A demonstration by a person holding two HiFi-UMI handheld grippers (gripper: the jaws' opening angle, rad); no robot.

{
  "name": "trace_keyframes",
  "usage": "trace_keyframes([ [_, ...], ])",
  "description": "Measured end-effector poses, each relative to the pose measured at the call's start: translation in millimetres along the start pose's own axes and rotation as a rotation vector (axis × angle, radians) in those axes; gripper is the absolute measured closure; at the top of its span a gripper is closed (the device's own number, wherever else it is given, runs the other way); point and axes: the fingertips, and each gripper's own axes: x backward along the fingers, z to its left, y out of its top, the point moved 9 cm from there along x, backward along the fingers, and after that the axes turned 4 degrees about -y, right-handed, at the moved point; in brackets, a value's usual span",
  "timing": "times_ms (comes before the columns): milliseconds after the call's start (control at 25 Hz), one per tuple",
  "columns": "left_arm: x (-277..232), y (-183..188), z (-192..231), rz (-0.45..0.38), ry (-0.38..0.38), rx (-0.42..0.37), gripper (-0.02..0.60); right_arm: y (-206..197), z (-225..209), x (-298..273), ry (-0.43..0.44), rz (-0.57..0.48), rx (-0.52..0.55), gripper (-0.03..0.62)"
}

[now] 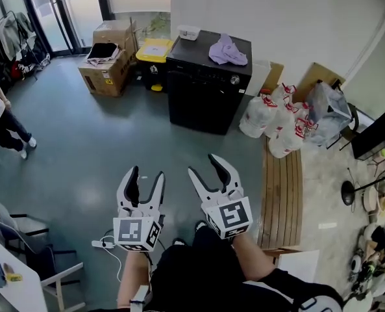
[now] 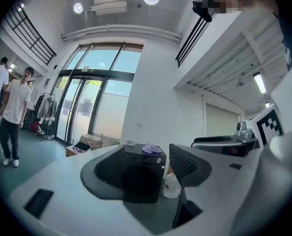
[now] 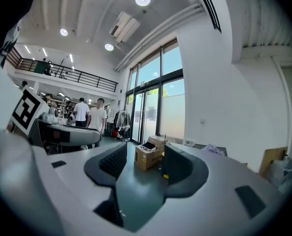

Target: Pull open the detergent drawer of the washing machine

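Observation:
A black washing machine (image 1: 205, 83) stands against the far white wall with a lilac cloth (image 1: 228, 51) on its top. Its control strip with a round knob (image 1: 235, 80) runs along the top front; I cannot make out the drawer itself. Both grippers hang well short of it, over the green floor. My left gripper (image 1: 145, 181) is open and empty, and the machine (image 2: 145, 176) shows far off between its jaws. My right gripper (image 1: 208, 168) is open and empty too; its view looks past the machine toward cardboard boxes (image 3: 148, 156).
Cardboard boxes (image 1: 109, 60) and a yellow-lidded bin (image 1: 153, 54) sit left of the machine. White bags (image 1: 276, 119) and a wooden slatted panel (image 1: 281, 194) lie to its right. A person (image 1: 0, 122) stands at the left edge; more people (image 3: 89, 117) are farther back.

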Motion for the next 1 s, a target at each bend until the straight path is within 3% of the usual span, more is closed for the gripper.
trace_keyframes([
  [320, -58, -4, 26, 0.009, -0.016, 0.006, 0.313, -6, -33, -53, -0.023, 0.017, -0.013, 0.359],
  [1000, -262, -5, 90, 0.051, 0.017, 0.005, 0.313, -15, -168, -224, -0.002, 0.032, -0.05, 0.361],
])
